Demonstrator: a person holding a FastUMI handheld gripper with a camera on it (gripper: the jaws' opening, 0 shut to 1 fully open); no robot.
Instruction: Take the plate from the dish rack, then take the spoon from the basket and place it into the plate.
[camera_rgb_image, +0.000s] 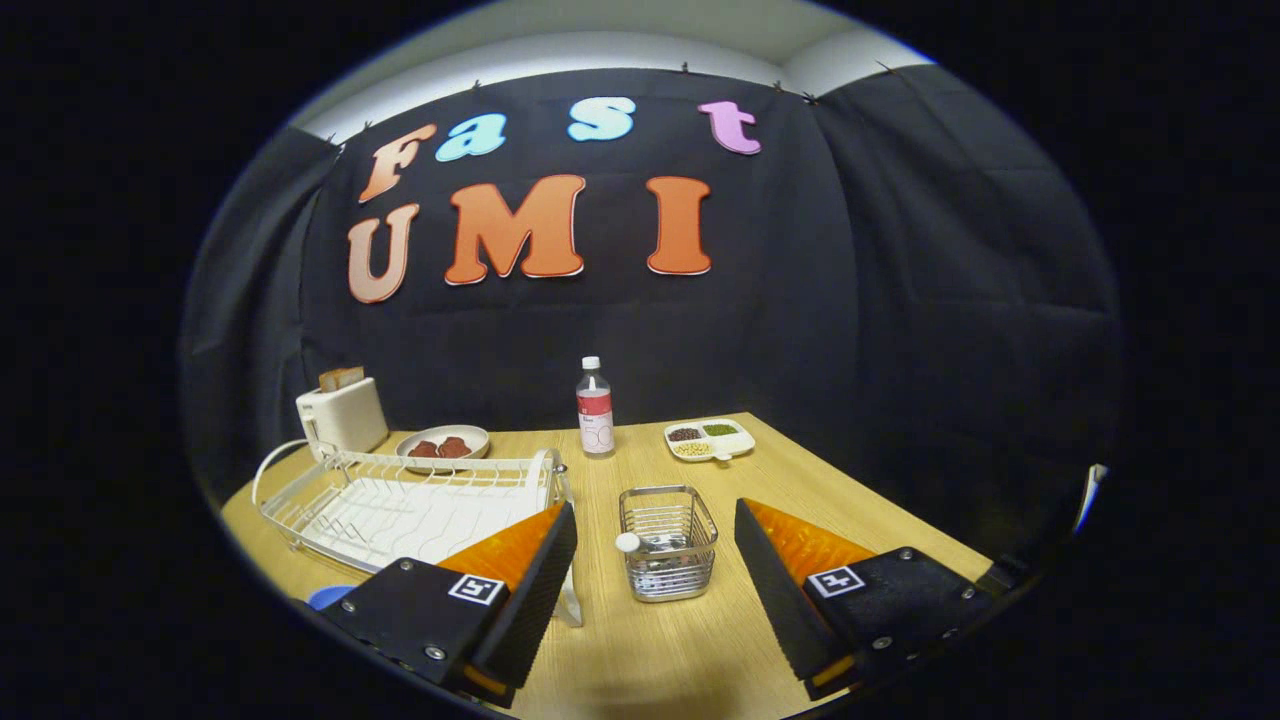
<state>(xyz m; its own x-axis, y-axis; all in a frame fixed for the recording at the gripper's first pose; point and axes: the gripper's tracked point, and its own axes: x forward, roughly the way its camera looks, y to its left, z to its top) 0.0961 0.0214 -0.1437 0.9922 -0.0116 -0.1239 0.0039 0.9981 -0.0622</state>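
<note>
The gripper (655, 590) hangs over the pale wooden table (650, 660) with its two fingers spread wide apart and nothing between them but bare tabletop, and just ahead, sitting in that gap, is the small square wire basket (668, 542), shiny metal, with the white rounded end of the spoon (628, 543) poking up over its near left rim. Off to the left, partly behind the left finger, there's the white wire dish rack (400, 505) on its tray; a pale upright rim at its right end could be the plate, hard to be sure from here. A sliver of something blue (330, 597) peeks out by the rack's near corner. Beyond the rack, a round shallow dish with dark reddish pieces (442, 443), and further left the white toaster (342, 415) with bread sticking out of its top. Straight beyond the basket stands a clear plastic bottle with a white cap and red label (594, 408), and to its right a white divided tray (708, 439) holding dark, green and yellow bits
</note>
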